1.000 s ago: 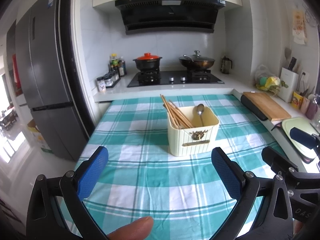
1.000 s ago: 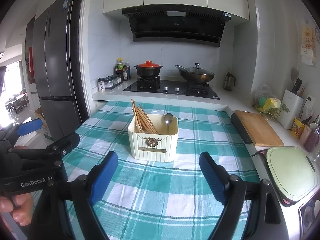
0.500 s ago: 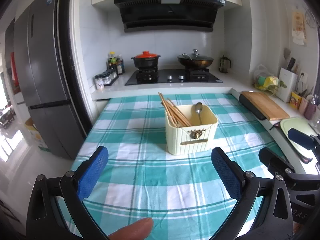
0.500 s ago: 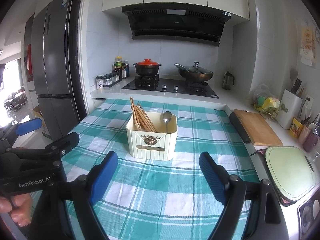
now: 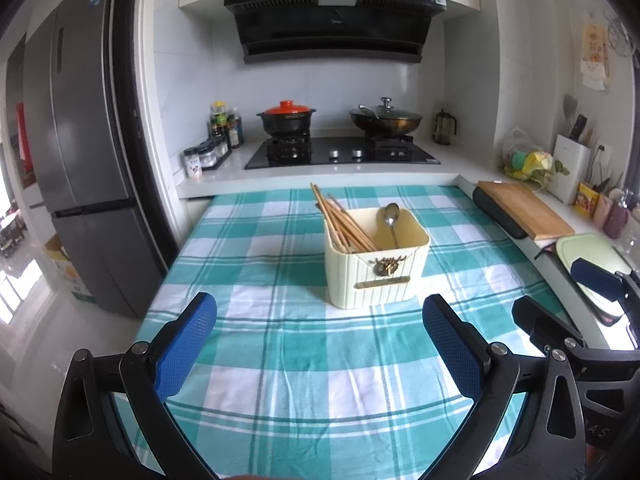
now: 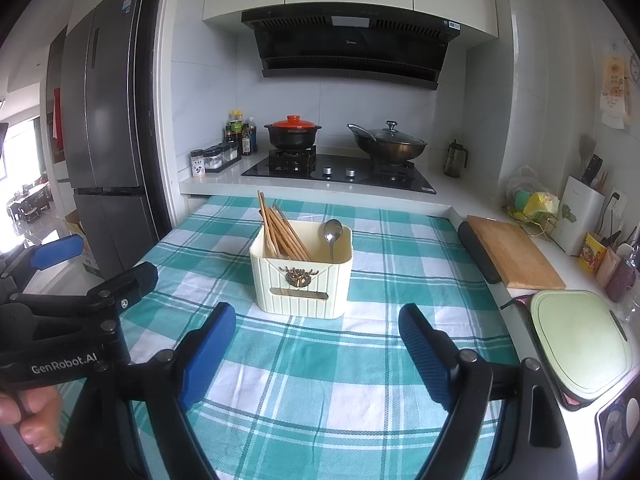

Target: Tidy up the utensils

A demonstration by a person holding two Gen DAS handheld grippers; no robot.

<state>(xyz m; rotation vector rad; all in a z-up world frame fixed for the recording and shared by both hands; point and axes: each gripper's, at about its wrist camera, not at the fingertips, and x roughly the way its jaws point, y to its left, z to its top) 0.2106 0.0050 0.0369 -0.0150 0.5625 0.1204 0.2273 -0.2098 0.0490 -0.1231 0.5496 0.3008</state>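
Closest to the lens in the left wrist view, the left tool (image 5: pixel 320 344) fills the bottom of the frame with its blue pads spread wide and nothing between them, just hanging over the teal and white checked cloth on the desk (image 5: pixel 280 380). Same deal in the right wrist view: the right tool (image 6: pixel 316 344) sits at the bottom centre, pads wide apart and empty. At the lower left of that view you can see the side of the other tool, and the white lettering on its black body reads "GenRobot.AI", with a person's fingers (image 6: pixel 36 424) wrapped under it. In the left view's lower right corner there are some letters on the black housing too, but I can only make out "AS". Further in, about mid-frame, the cream ribbed utensil holder (image 6: pixel 302 280) stands upright on the cloth, clear of both tools, with a brassy ornament and a little plate on its front. A bunch of wooden chopsticks (image 6: pixel 280 232) leans to the left inside it and a metal spoon (image 6: pixel 332 236) stands bowl-up on the right side. On the right edge there's a wooden cutting board (image 6: pixel 512 256). At the back, the stove has a black pot with a red lid (image 6: pixel 294 132) and a wok with a glass lid (image 6: pixel 386 144) under the range hood (image 6: pixel 352 52), whose small logo is too tiny to read.
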